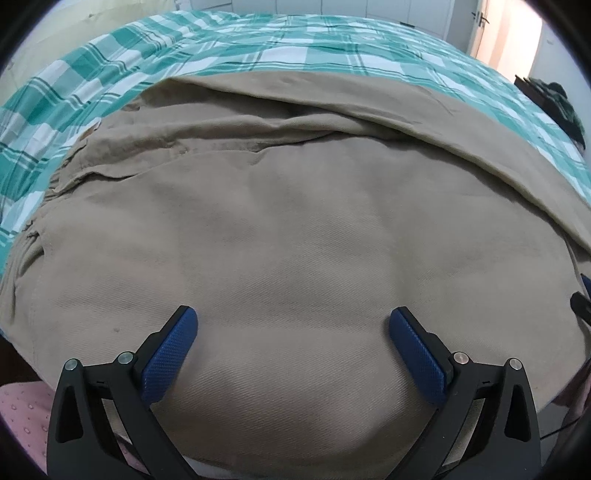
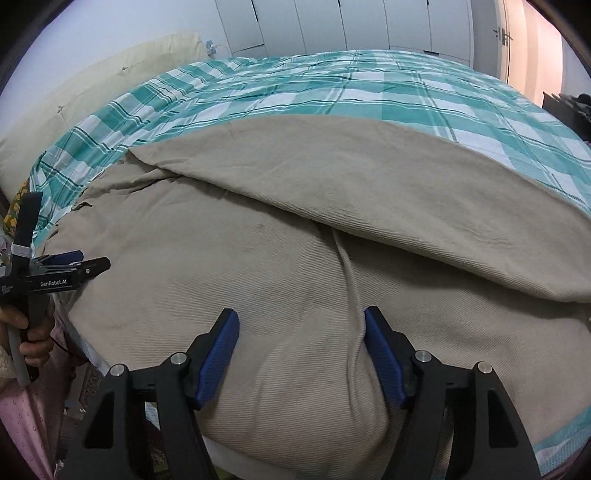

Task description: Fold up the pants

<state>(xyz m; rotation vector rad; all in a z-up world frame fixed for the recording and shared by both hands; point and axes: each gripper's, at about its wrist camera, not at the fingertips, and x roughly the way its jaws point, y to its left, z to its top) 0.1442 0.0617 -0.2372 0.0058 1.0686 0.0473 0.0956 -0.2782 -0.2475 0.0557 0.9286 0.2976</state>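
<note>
Khaki pants (image 1: 295,221) lie spread across the near edge of the bed, one leg folded over along the far side (image 2: 406,192). My left gripper (image 1: 293,319) hovers just over the near part of the cloth, its blue pads (image 1: 173,354) wide apart and gripping nothing. In the right wrist view my right gripper (image 2: 301,319) stands open over a soft bulge of the pants (image 2: 295,369), its pads (image 2: 218,362) clear of the fabric. The left gripper (image 2: 74,266) also shows at that view's left edge, held by a hand (image 2: 35,332).
A green and white plaid bedcover (image 2: 369,85) lies under the pants. A cream pillow (image 2: 92,85) sits at the far left, white wardrobe doors (image 2: 332,26) stand behind, and a dark pile (image 1: 557,103) is at the right. A pink dotted sleeve (image 1: 22,417) is by the bed's front edge.
</note>
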